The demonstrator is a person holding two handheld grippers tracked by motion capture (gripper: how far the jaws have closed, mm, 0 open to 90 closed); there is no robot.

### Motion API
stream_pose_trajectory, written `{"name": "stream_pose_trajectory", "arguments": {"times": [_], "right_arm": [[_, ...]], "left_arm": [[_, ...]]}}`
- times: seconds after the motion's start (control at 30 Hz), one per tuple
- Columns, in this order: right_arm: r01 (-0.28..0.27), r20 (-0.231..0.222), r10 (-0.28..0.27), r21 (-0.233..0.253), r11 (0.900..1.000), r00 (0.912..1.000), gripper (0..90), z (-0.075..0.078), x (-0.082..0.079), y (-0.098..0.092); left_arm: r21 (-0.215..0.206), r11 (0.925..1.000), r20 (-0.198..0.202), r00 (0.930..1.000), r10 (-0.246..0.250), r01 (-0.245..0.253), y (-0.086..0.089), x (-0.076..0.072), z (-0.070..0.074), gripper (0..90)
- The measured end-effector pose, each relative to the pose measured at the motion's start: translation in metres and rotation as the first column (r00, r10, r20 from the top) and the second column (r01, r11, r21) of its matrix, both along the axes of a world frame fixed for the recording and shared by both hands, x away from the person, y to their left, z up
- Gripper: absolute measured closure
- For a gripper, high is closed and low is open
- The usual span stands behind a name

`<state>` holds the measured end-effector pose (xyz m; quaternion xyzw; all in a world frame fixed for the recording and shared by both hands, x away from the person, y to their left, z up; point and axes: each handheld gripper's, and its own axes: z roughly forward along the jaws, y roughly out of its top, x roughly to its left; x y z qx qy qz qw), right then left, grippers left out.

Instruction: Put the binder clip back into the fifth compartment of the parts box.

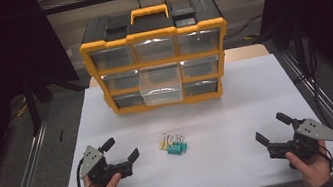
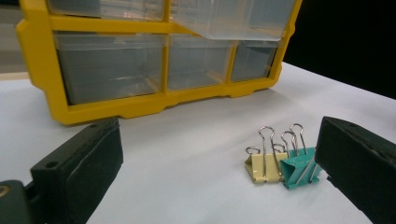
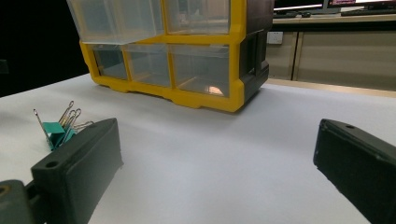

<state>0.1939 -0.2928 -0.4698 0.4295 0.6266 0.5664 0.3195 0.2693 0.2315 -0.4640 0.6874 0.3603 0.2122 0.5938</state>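
Observation:
A small pile of binder clips (image 1: 173,145) lies on the white table (image 1: 218,115) near its front middle: cream ones (image 2: 263,166) and teal ones (image 2: 299,168), with wire handles up. The teal clips (image 3: 56,132) sit left of my right jaws. My left gripper (image 1: 122,150) rests at the front left, open, with nothing between its jaws, held by a hand. My right gripper (image 1: 274,128) rests at the front right, open and empty as well. A yellow and black drawer organizer (image 1: 156,57) stands at the back, its middle clear drawer (image 1: 160,85) pulled out.
The organizer (image 2: 154,60) has several clear drawers and a yellow carry handle (image 1: 148,12). Metal rails (image 1: 26,176) run along both table sides. Open white surface lies between the clips and the organizer (image 3: 187,51).

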Motion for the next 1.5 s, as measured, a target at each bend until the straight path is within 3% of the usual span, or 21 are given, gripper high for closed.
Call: {"name": "stream_pose_trajectory", "arguments": {"times": [0.5, 0.57, 0.67, 0.77, 0.97, 1.1, 1.17, 1.23, 1.27, 1.37, 1.47, 1.5], "right_arm": [[-0.008, 0.008, 0.008, -0.006, 1.000, 0.9999, 0.7, 0.000, 0.000, 0.001], [-0.003, 0.009, 0.003, -0.001, 1.000, 1.0000, 0.7, 0.000, 0.000, 0.001], [-0.001, 0.008, 0.001, -0.001, 1.000, 1.0000, 0.7, 0.000, 0.000, 0.001], [-0.002, 0.005, 0.002, -0.005, 1.000, 1.0000, 0.7, 0.000, 0.000, 0.002], [-0.010, 0.010, 0.010, -0.010, 1.000, 0.9999, 0.9, 0.000, 0.000, 0.002], [-0.011, 0.010, 0.012, -0.010, 1.000, 0.9999, 0.9, 0.000, 0.000, 0.002], [-0.002, 0.010, 0.002, -0.006, 1.000, 0.9999, 1.0, 0.000, 0.000, 0.002], [-0.002, 0.009, 0.002, -0.002, 1.000, 1.0000, 1.0, 0.000, 0.000, 0.002], [-0.001, 0.007, 0.001, -0.003, 1.000, 1.0000, 1.0, 0.000, 0.000, 0.002], [-0.001, 0.008, 0.001, -0.002, 1.000, 1.0000, 1.0, 0.000, 0.000, 0.002], [-0.008, 0.009, 0.009, -0.007, 1.000, 0.9999, 1.1, 0.000, 0.000, 0.002], [-0.008, 0.009, 0.009, -0.007, 1.000, 0.9999, 1.1, 0.000, 0.000, 0.002]], "left_arm": [[0.050, 0.9978, -0.065, 0.9971, -0.039, 0.043, -0.041, 0.005, 0.003, 1.5], [0.080, 0.9950, -0.071, 0.9960, -0.054, 0.060, -0.045, 0.005, 0.003, 1.6], [0.092, 0.9935, -0.094, 0.9939, -0.058, 0.067, -0.054, 0.006, 0.001, 2.0], [0.134, 0.9875, -0.107, 0.9919, -0.068, 0.082, -0.062, 0.006, -0.001, 2.6], [0.161, 0.9802, -0.142, 0.9856, -0.092, 0.115, -0.078, 0.005, -0.002, 5.9], [0.197, 0.9706, -0.164, 0.9807, -0.106, 0.138, -0.089, 0.005, -0.003, 8.5], [0.225, 0.9633, -0.173, 0.9789, -0.108, 0.146, -0.093, 0.006, -0.004, 13.2], [0.227, 0.9618, -0.188, 0.9760, -0.111, 0.153, -0.098, 0.006, -0.005, 15.0], [0.248, 0.9549, -0.198, 0.9734, -0.114, 0.163, -0.101, 0.007, -0.006, 17.5], [0.253, 0.9523, -0.217, 0.9692, -0.116, 0.170, -0.105, 0.007, -0.008, 20.6], [0.282, 0.9427, -0.248, 0.9627, -0.108, 0.179, -0.111, 0.008, -0.011, 26.0], [0.282, 0.9427, -0.248, 0.9627, -0.108, 0.179, -0.111, 0.008, -0.011, 27.5]]}}
